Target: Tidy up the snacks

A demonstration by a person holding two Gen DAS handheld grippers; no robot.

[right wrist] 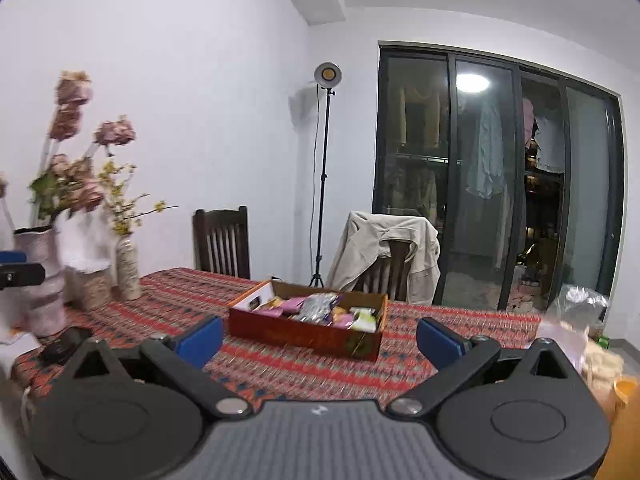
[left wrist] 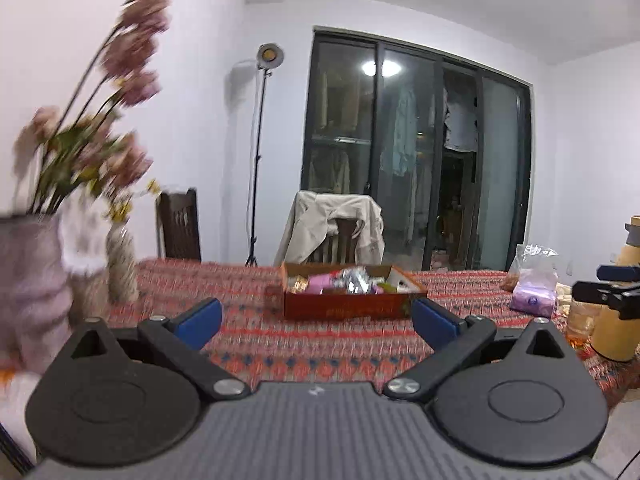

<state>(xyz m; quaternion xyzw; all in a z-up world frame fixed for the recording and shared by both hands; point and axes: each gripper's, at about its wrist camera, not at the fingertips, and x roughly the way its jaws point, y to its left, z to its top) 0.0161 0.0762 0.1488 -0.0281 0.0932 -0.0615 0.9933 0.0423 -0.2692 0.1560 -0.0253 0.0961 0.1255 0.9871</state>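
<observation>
While both my tools hung back from the patterned tablecloth [right wrist: 280, 364], I read the table from left to right. Far left stood the big pale vase [right wrist: 40, 280] of dried pink flowers [right wrist: 76, 184], with a slim speckled vase [right wrist: 129, 268] of yellow sprigs beside it; I judged them parked at that end to keep the middle free for sorting. A dark flat object [right wrist: 64, 346] lay near the table's left edge; what it was I could not tell.

My left gripper [left wrist: 316, 318] was spread as wide as it goes, blue pads [left wrist: 204, 316] far apart, nothing between them. Dead ahead, framed by those pads but well beyond them, sat the red cardboard snack box [left wrist: 348, 306], lid off, packets heaped inside: pink wrappers, a silvery foil pack [right wrist: 320, 306], a pale green one at the right end. Open-topped, it was easy to drop things into.

My right gripper [right wrist: 318, 338] was likewise fully spread and empty, aimed at the same box from a slant.

Further right, a clear plastic bag [left wrist: 534, 276] with a purple packet [left wrist: 534, 302] sat apart from the box, likely goods not yet sorted.
</observation>
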